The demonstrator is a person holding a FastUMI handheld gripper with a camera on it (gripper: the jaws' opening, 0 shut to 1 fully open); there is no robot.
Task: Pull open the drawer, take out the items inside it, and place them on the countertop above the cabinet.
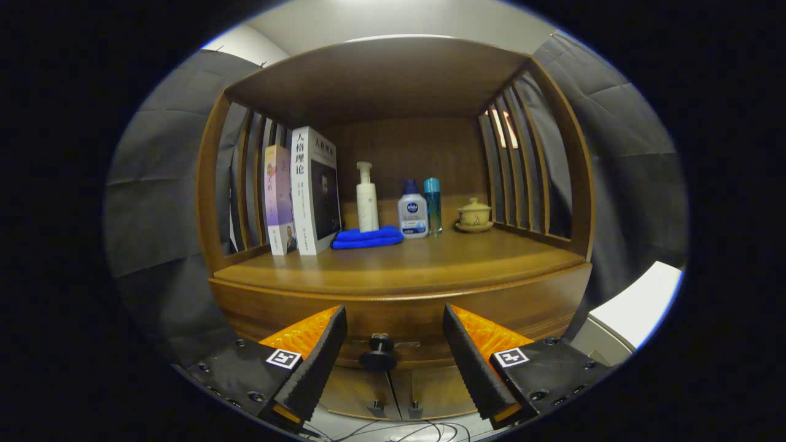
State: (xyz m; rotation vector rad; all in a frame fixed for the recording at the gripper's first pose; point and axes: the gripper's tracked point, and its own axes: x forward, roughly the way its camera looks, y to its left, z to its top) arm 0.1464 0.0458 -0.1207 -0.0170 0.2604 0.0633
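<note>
A wooden cabinet faces me, its drawer front (399, 316) closed below the countertop (405, 261). A small dark round knob (379, 356) sticks out of the drawer front. My gripper (394, 319) is open, one finger on each side of the knob, a little short of it and apart from it. Nothing is held between the fingers. The drawer's contents are hidden behind its front.
On the countertop stand two upright books (304, 193), a folded blue cloth (367, 237), a white pump bottle (366, 199), a blue-capped bottle (412, 212), a slim teal bottle (432, 202) and a lidded cup on a saucer (474, 215). Slatted sides and a roof enclose the shelf. Cables (393, 430) lie on the floor.
</note>
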